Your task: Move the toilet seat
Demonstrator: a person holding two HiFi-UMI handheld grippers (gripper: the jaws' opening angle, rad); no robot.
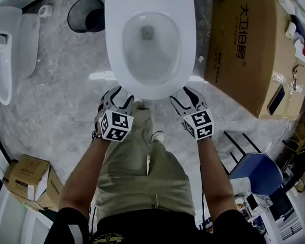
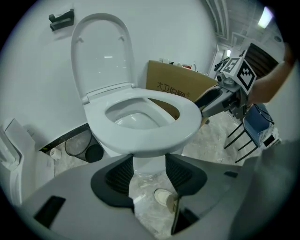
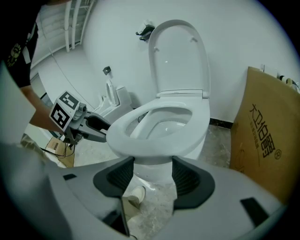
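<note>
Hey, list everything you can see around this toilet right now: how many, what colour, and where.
toilet seat: one, white, down on the bowl
lid: one, white, upright against the wall
waste bin: one, dark, on the floor left of the toilet
fixture: one, white, far left, kind unclear
large cardboard box: one, brown, right of the toilet
small cardboard box: one, brown, on the floor at lower left
chair: one, blue, lower right
trousers: one pair, khaki, on the person facing the toilet
left gripper: one, grey and black, open, at the seat's front left
right gripper: one, grey and black, open, at the seat's front right
</note>
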